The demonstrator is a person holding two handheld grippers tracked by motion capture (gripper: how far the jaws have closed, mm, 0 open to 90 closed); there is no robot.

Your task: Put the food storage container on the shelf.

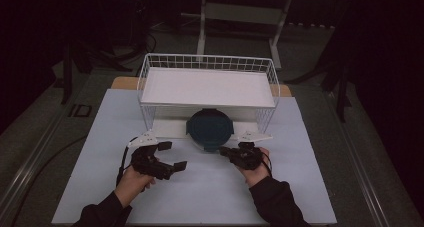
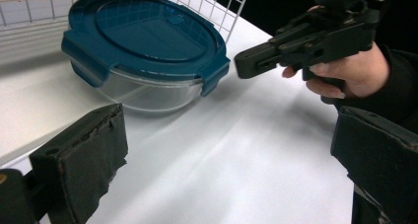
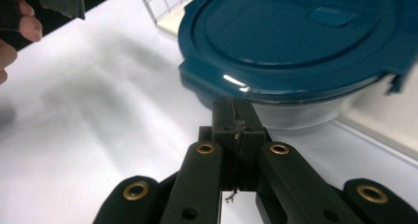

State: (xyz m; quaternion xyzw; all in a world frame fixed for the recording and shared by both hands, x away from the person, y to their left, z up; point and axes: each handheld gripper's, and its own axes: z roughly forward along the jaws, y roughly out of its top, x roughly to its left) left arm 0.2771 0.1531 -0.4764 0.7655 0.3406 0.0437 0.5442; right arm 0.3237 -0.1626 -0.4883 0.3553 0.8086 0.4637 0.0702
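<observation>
At centre frame in the high view, the lidded glass container (image 1: pixel 210 128) sits on the desk (image 1: pixel 100 187), half under the wire basket (image 1: pixel 150 67). The right gripper (image 3: pixel 235 116), jaws clenched on nothing, noses its rim and could shove it deeper. The left gripper (image 2: pixel 222 150) hangs released; its view shows the lid's side clips.

We see a round glass container (image 1: pixel 210 129) with a dark teal snap-on lid (image 2: pixel 148 29), closed, its side flaps clipped down. It sits upright on the white table surface, partly tucked under the white wire rack (image 1: pixel 207 87), its front edge sticking out toward us from beneath the shelf.
</observation>
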